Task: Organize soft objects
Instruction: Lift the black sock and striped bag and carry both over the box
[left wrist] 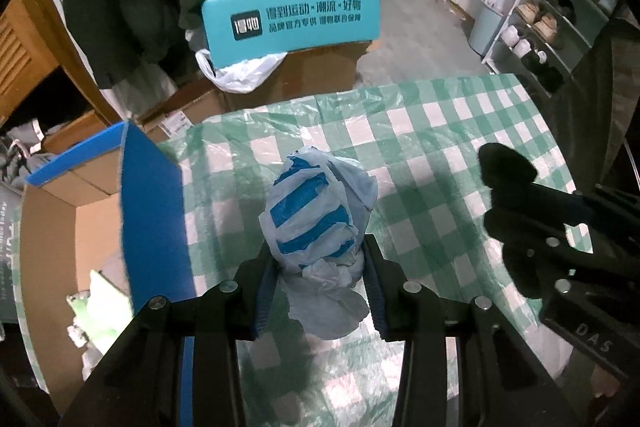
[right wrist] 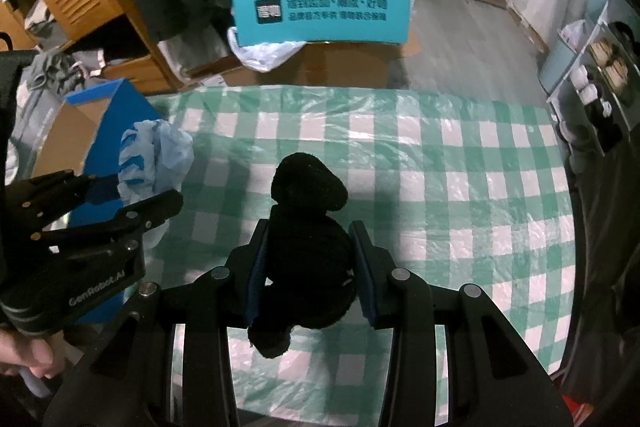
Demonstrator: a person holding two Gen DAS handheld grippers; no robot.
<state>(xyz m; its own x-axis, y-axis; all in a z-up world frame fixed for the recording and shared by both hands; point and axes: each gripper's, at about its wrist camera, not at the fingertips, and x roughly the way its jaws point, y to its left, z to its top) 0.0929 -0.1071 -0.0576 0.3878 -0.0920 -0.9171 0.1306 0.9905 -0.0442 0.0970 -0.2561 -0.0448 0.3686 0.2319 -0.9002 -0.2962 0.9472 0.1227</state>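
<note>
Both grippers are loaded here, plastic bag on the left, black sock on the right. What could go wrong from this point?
1. The left gripper pinches only the lower part of the blue-and-white plastic bag; loose plastic might slip out on the way to the cardboard box.
2. The blue flap stands between bag and box opening and could snag it.
3. The black sock in the right gripper droops at the back and could work loose.

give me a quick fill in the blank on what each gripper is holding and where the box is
1. The left gripper is shut on a crumpled blue and white ____.
2. The right gripper is shut on a soft bundle coloured ____.
3. The tablecloth has a green and white ____ pattern.
4. The open cardboard box sits on the ____ side of the table.

Missing words: plastic bag; black; checked; left
</note>
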